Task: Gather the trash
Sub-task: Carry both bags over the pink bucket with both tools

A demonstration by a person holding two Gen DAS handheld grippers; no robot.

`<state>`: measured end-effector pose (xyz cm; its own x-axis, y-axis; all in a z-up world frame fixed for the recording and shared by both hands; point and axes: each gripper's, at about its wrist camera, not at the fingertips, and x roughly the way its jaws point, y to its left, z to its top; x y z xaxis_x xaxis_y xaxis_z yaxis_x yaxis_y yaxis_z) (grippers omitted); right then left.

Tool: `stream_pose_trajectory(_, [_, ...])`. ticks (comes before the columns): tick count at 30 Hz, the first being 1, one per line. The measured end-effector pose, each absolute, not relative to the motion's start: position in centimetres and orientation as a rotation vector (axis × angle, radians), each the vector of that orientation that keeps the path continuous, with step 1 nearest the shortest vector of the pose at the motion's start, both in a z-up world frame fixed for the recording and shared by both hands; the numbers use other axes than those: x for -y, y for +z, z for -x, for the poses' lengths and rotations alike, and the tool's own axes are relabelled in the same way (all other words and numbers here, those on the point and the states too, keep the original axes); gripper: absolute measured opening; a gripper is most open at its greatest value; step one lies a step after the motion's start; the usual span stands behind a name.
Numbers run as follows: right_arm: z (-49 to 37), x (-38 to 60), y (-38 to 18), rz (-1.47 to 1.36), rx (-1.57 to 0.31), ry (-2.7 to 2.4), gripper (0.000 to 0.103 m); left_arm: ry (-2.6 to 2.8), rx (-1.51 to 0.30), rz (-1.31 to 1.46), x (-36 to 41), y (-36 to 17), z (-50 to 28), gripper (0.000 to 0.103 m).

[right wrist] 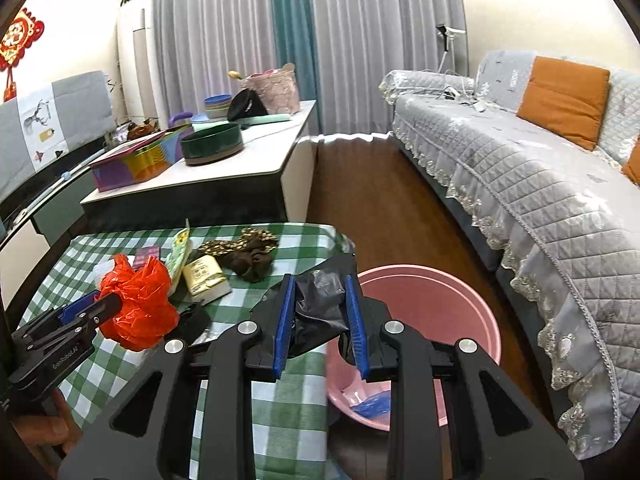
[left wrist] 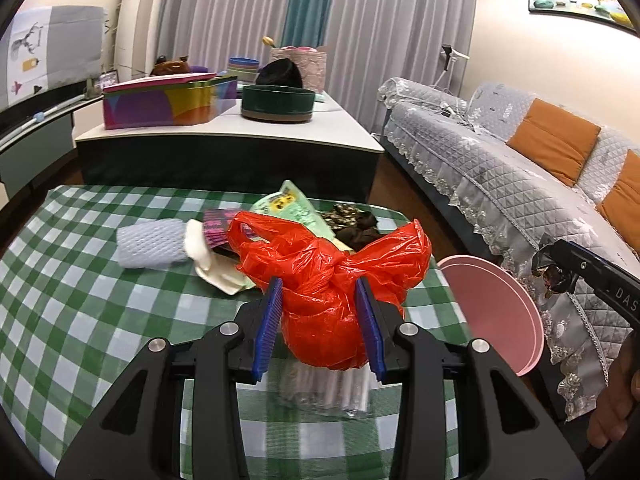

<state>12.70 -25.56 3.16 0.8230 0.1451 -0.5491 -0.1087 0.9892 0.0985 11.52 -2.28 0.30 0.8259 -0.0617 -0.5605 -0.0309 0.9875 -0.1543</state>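
My left gripper (left wrist: 319,304) is shut on a knotted red plastic bag (left wrist: 332,280) and holds it just above the green checked table (left wrist: 80,300); it also shows in the right wrist view (right wrist: 136,304). My right gripper (right wrist: 320,312) is shut on a crumpled black plastic bag (right wrist: 316,312), at the table's right edge beside the pink bin (right wrist: 440,312). The bin also shows in the left wrist view (left wrist: 492,312). More trash lies on the table: a white foam net (left wrist: 150,244), a green packet (left wrist: 296,208), a yellow packet (right wrist: 204,276), dark brown cloth (right wrist: 252,260).
A blue item (right wrist: 374,402) lies in the bin's bottom. A clear wrapper (left wrist: 332,392) lies under the red bag. Behind the table stands a low cabinet (left wrist: 224,140) with a colourful tin (left wrist: 168,104) and a dark bowl (left wrist: 278,102). A grey sofa (right wrist: 540,184) runs along the right.
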Motion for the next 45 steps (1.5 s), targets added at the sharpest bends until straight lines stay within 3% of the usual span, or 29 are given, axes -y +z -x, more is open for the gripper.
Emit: stream_pose_trajectory(45, [-13.9,35.2,6.9,-0.116,-0.519,-0.042,0.026,-0.226,-0.597,0.118,12.8,2.9,-15.4,0.037])
